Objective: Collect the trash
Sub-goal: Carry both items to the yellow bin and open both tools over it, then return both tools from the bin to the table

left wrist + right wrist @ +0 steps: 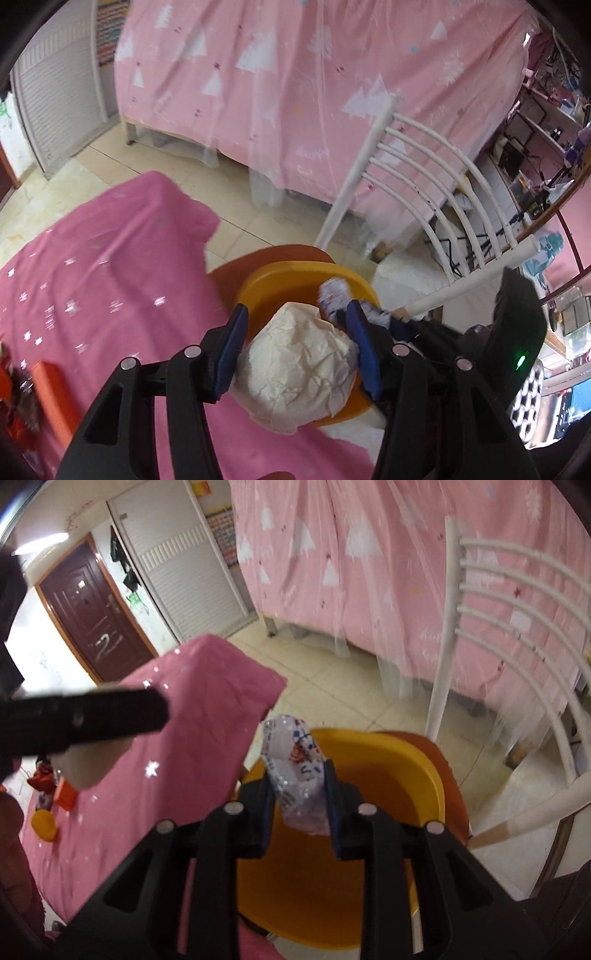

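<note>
My left gripper (295, 332) is shut on a crumpled ball of white paper (295, 365) and holds it over the near rim of a yellow plastic basin (280, 284). My right gripper (299, 790) is shut on a printed clear plastic wrapper (295, 764) and holds it above the same basin (388, 775). The wrapper and the right gripper's tips also show in the left wrist view (334, 295), just right of the paper ball. The left gripper's black body crosses the left of the right wrist view (85, 716).
The basin sits on an orange stool (450, 775) beside a table with a pink star-print cloth (92, 277). A white slatted chair (424, 184) stands to the right. A bed with a pink sheet (295, 92) is behind. An orange box (64, 794) and a yellow lid (44, 823) lie on the table.
</note>
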Demonstrator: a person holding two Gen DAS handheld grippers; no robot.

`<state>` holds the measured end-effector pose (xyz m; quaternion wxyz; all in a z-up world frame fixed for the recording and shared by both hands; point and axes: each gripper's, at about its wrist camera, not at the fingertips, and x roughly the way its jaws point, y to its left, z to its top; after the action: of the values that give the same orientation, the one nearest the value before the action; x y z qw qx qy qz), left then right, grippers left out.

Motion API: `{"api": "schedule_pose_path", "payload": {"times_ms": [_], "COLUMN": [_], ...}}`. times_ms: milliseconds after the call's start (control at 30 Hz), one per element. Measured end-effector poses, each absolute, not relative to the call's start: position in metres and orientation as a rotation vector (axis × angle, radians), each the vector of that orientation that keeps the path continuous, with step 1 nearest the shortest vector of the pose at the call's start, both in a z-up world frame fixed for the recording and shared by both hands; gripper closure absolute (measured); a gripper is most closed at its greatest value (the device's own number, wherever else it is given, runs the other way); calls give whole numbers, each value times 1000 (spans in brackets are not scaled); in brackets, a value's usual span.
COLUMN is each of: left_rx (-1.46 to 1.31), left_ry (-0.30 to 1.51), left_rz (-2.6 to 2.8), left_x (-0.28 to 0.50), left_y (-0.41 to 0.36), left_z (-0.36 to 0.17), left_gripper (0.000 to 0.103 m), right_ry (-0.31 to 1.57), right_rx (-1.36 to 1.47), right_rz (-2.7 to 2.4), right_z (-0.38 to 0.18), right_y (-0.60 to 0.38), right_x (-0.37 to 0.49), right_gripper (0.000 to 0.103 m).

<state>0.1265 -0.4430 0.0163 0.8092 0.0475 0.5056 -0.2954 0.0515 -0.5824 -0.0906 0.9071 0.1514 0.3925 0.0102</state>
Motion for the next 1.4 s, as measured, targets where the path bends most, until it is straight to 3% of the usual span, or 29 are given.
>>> {"api": "schedule_pose_path", "payload": {"times_ms": [33,100,200,533,600,833,1000,1400], "left_rx": [97,100,87,34,35,67,72,48], "left_ry": [1095,1110,1114,1027,1006,909,872,806], "left_rz": [-636,-628,-605,-550,-530,-439,-424,-294], "left_x": [130,134,137,124,120,105,101,101], "left_y": [-449,-461,-466,-434,-425,-381,-340,-222], "left_z": [14,10,10,47,55,85,99,121], "left_gripper": [50,31,23,21,21,21,21,14], "right_ry": [824,838,838,770,743,666,633,591], "right_rx": [313,311,330,387,384,310,290,155], "right_rz": [13,2,-7,-17,-4,90,157,302], "right_z": [-94,-99,-101,-85,-75,-39,-21,1], "right_y": [-585,-588,-596,-606,-600,-557,-523,-444], "right_x": [54,56,54,43,40,31,27,14], "right_gripper": [73,64,52,48,39,27,8,6]}}
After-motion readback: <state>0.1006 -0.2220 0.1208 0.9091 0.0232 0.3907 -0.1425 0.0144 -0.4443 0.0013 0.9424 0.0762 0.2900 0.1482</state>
